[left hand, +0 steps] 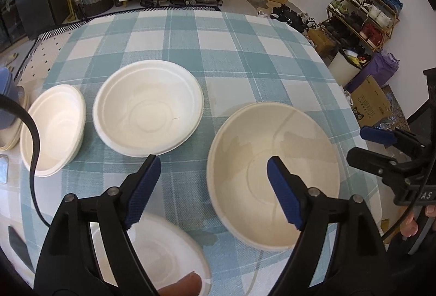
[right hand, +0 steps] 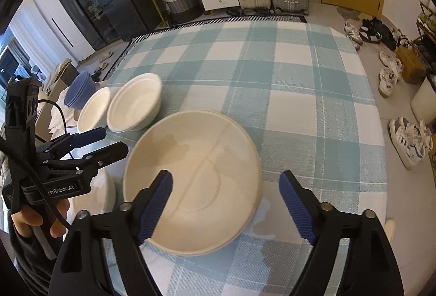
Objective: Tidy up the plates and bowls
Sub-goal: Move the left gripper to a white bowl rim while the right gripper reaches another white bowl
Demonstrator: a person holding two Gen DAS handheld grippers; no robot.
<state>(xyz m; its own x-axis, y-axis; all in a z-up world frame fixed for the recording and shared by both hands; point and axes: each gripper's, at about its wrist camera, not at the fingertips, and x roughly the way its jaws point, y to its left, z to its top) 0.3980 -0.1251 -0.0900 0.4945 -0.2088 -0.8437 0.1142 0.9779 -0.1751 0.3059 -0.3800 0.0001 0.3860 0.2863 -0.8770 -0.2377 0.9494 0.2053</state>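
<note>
Four pale dishes show in the left wrist view: a cream bowl (left hand: 275, 173) at 4 o'clock on the checked worktop (left hand: 245, 56), a white plate (left hand: 148, 107) at centre, a white bowl (left hand: 53, 129) at 9 o'clock, another plate (left hand: 152, 255) at 6 o'clock. The left claw (left hand: 212, 187) stands wide, holding nothing. In the right wrist view the right claw (right hand: 226, 203) also gapes empty above the cream bowl (right hand: 196, 173); two white bowls (right hand: 133, 105) sit at 10 o'clock.
</note>
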